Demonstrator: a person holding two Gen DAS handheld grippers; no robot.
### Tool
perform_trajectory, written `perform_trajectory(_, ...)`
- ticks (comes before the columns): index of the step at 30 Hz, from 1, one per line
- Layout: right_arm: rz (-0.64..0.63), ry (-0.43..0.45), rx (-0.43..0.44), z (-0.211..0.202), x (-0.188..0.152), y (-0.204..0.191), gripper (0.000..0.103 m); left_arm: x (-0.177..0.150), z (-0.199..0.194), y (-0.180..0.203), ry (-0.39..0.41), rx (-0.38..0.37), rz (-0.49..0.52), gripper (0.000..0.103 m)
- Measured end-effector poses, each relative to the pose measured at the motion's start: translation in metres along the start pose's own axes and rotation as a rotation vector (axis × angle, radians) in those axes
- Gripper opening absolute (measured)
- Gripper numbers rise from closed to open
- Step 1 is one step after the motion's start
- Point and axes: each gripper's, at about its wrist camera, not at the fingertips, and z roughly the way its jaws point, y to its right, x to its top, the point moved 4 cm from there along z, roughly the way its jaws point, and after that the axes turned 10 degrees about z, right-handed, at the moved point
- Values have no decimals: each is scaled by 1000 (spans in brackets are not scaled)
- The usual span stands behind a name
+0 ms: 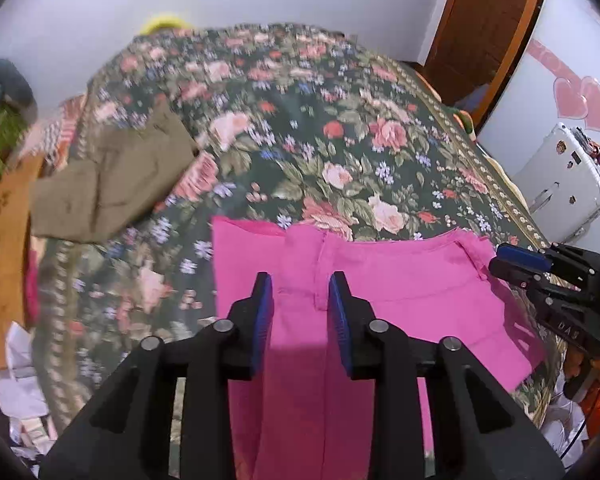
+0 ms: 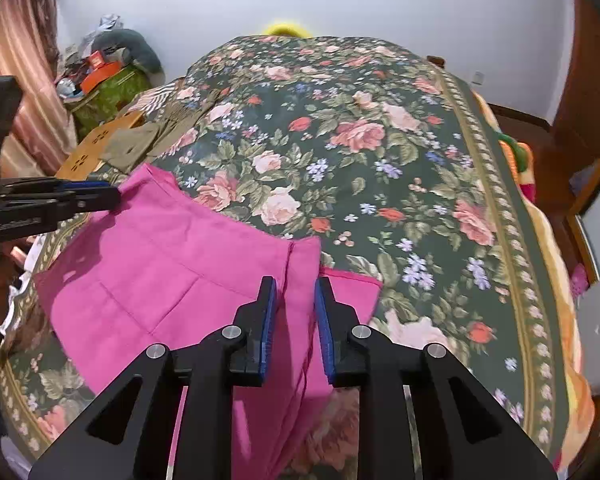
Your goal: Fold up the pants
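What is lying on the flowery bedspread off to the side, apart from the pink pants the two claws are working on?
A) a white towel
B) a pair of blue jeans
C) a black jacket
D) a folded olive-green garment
D: a folded olive-green garment rests near the far left edge of the floral bedspread, well away from the pink pants; no jeans, towel or jacket is on the bed.

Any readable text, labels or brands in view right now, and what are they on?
"DAS": embossed on the right gripper body, seen from the left wrist view.
Embossed word on the left gripper body, right wrist view: too blurred to read.
Stickers on the white suitcase: too small to read.
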Motion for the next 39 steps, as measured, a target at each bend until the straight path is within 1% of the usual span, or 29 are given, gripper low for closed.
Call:
perform_trajectory(1,9,-2,1,-4,0,1,25,-1,-6,-2,8,0,0,42)
perform_trajectory(2,18,-3,1,-7,0,2,29,-2,-11,-4,14,-2,-3,47)
perform_trajectory(3,29,-2,0,-11,-1,3,40,-4,-14,-6,19,-4,-7,57)
perform_trajectory(4,39,1,-1,-15,-3,4,51,-7,-17,-9,20,-6,-14,62)
perform_trajectory(6,47,10,-3,-22,-7,5,57,-17,-19,-14,-1,-15,-27,63)
perform_trajectory(8,60,0,3,-26,-13,6,58,-27,-15,-15,-33,-27,-40,63)
perform_trajectory(12,116,-56,21,-20,-29,11,58,-48,-4,-16,-78,-46,-55,64)
perform_trajectory(14,139,-84,27,-14,-38,13,58,-55,2,-19,-87,-79,-91,65)
perform_trajectory(16,164,-97,41,-9,-44,15,58,-58,5,-21,-88,-103,-116,67)
perform_trajectory(18,185,-89,59,-8,-45,17,59,-57,11,-23,-87,-138,-138,67)
perform_trajectory(20,198,-81,103,-8,-44,17,61,-54,14,-24,-85,-143,-140,66)
perform_trajectory(21,205,-78,121,-8,-43,17,61,-53,16,-22,-81,-142,-134,64)
perform_trajectory(24,210,-81,141,-1,-40,17,58,-48,19,-20,-74,-150,-130,55)
perform_trajectory(25,209,-77,143,0,-39,17,55,-46,21,-19,-73,-154,-136,53)
perform_trajectory(26,210,-74,142,1,-38,17,52,-46,22,-20,-69,-158,-140,51)
perform_trajectory(28,209,-74,145,3,-37,16,38,-44,23,-19,-64,-163,-142,47)
perform_trajectory(29,208,-74,146,5,-37,16,36,-43,24,-19,-61,-164,-137,45)
perform_trajectory(31,199,-69,141,7,-35,15,29,-41,23,-15,-56,-172,-123,35)
perform_trajectory(34,180,-55,127,6,-33,13,19,-40,20,-11,-47,-158,-106,29)
perform_trajectory(37,163,-32,121,3,-30,13,13,-39,18,-9,-42,-137,-101,25)
perform_trajectory(39,137,-7,118,-1,-28,10,12,-38,15,-7,-36,-119,-91,22)
